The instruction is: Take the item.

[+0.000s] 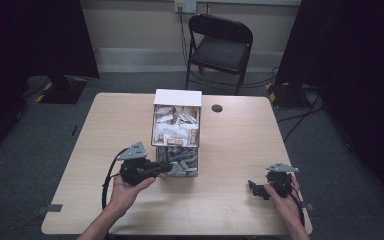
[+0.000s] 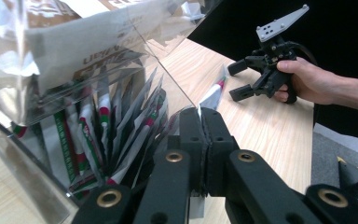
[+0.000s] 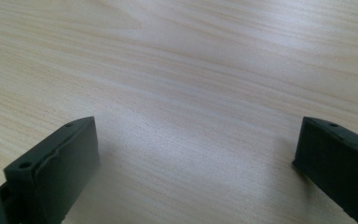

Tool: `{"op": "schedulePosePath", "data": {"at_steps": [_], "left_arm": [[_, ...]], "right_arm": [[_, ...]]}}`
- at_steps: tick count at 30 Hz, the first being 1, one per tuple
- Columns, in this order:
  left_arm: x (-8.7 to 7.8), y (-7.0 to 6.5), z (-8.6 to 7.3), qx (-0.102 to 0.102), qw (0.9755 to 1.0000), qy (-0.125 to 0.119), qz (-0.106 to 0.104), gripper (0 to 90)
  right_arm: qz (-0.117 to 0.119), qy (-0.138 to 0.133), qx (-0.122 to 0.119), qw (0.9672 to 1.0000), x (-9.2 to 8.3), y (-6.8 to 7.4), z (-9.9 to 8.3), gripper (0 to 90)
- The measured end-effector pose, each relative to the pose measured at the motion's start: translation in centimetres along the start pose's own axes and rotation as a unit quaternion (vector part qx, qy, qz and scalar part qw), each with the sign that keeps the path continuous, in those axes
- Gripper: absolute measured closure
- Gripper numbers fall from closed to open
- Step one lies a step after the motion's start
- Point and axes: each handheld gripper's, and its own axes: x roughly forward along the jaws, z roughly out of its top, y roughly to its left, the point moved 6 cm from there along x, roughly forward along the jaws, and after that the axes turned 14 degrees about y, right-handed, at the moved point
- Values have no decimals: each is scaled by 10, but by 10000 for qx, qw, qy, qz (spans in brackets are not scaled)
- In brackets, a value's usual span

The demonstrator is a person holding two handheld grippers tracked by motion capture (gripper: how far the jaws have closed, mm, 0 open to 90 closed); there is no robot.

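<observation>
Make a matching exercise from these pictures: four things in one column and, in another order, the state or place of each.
Things:
1. left gripper
2. right gripper
3. clear box
4. folding chair

States or places:
A. on the floor beyond the table
B. jaws wide open over bare wood
C. jaws shut, at the lower compartment
D. mid-table, with sachets in two compartments

Pairs: 1-C, 2-B, 3-D, 4-A
</observation>
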Motion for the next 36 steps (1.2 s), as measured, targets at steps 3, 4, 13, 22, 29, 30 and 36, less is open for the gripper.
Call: {"op": "schedulePosePath", "data": {"at_steps": [3,4,13,22,29,30,36], "left_arm": [[-1,-2,1,26,10000,-14,-38,889],[-1,-3,2,36,10000,-9,-62,889],[-12,-5,5,39,9999,-101,-14,890],[-21,-3,10,98,9999,-66,41,889],[-32,-3,8,116,9999,-63,70,890],[-33,-3,7,108,9999,-69,72,890],[-43,0,3,41,9998,-135,107,890]], "right_arm": [[0,0,-1,10000,0,0,0,0],[2,1,0,10000,0,0,0,0],[8,5,1,10000,0,0,0,0],[5,3,7,10000,0,0,0,0],[5,4,3,10000,0,0,0,0],[5,3,7,10000,0,0,0,0],[5,4,9,10000,0,0,0,0]]}}
